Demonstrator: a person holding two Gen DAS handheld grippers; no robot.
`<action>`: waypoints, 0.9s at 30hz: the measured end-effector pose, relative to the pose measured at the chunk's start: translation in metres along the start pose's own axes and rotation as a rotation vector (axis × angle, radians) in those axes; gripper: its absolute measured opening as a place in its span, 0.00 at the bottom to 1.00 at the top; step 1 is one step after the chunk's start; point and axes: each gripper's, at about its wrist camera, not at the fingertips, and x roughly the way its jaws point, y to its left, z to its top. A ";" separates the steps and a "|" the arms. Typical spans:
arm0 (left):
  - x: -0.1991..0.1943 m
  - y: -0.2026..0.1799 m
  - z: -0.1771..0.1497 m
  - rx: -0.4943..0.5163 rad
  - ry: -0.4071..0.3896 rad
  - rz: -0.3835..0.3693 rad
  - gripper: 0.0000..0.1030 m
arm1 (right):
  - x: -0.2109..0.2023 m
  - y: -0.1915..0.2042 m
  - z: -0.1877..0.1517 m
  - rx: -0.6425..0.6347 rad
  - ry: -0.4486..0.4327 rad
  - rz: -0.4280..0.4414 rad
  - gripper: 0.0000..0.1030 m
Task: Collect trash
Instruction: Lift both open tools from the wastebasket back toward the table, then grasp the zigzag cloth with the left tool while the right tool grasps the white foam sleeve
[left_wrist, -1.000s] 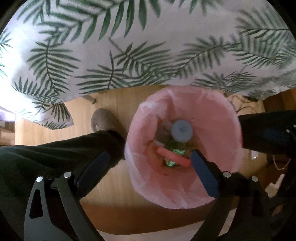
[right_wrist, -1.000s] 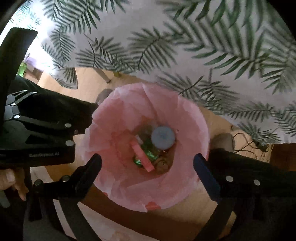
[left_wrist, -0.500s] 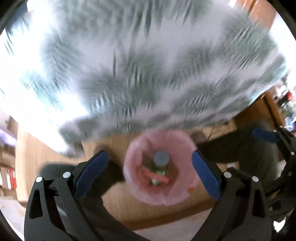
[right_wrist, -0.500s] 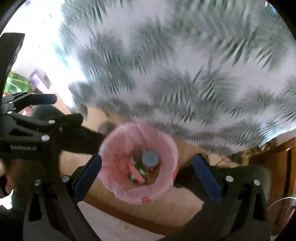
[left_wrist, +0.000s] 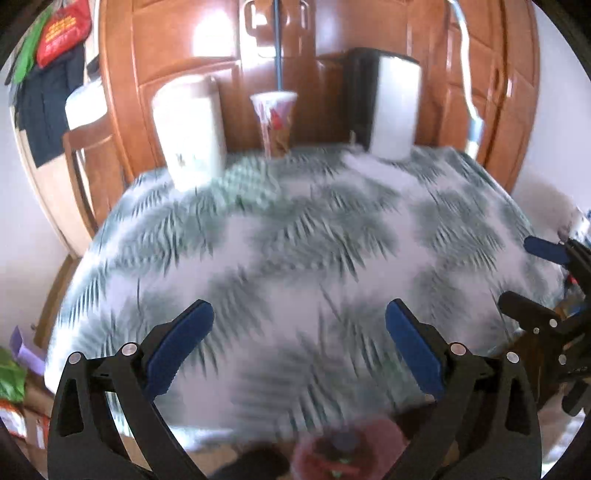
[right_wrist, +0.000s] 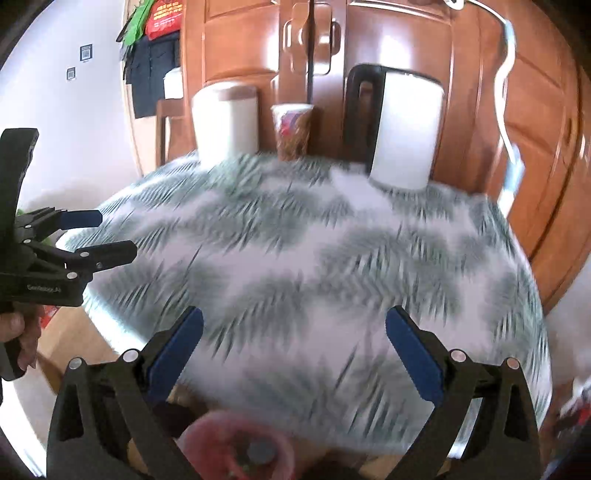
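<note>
- While both claws gape with nothing between their pads, the left claw and right claw hover level over the near edge of the leaf-print surface.
- At 6 o'clock, below that edge, sits the pink-lined bin, trash inside.
- At 12 o'clock stands a printed cup, upright, perhaps the next trash; neither claw is clearly nearer.

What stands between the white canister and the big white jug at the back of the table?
A paper cup stands between the white canister and the white jug, clearest in the right wrist view.
</note>
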 end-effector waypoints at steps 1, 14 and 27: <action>0.013 0.005 0.013 0.003 0.001 0.015 0.94 | 0.010 -0.006 0.010 -0.006 0.004 -0.006 0.95; 0.173 0.042 0.107 -0.068 0.128 0.021 0.94 | 0.118 -0.050 0.083 0.017 0.073 -0.028 0.95; 0.219 0.043 0.103 -0.084 0.196 0.000 0.68 | 0.201 -0.063 0.105 0.007 0.156 -0.058 0.95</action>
